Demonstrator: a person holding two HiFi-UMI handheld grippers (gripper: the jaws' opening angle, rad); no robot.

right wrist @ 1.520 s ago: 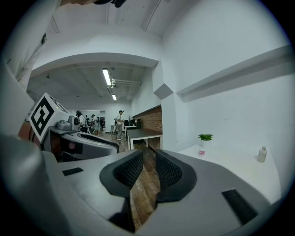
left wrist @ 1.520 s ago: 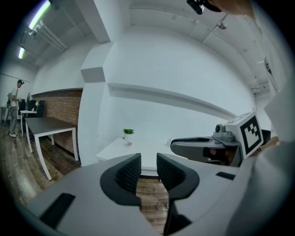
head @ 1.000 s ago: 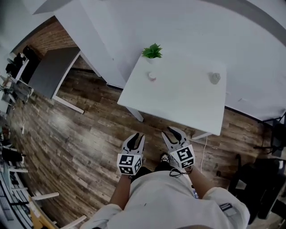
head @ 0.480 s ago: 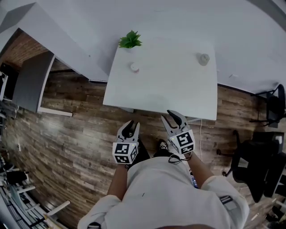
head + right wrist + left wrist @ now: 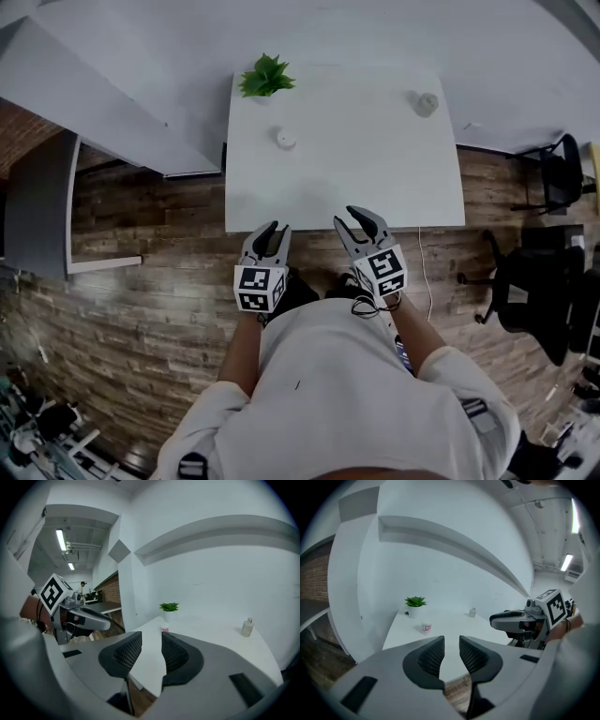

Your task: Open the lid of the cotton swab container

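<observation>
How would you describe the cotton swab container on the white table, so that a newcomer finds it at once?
On the white table, look at the far left corner, where a green potted plant stands. Just nearer than the plant, apart from it, is the cotton swab container: a short white tub with a pink label, unlike the pale bottle at the far right.

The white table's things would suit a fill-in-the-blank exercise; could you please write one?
In the head view, the potted plant stands at the table's far ____ corner.
The cotton swab container stands closest to the ____.
The small bottle stands near the far ____ corner.
Missing words: left; potted plant; right.
</observation>
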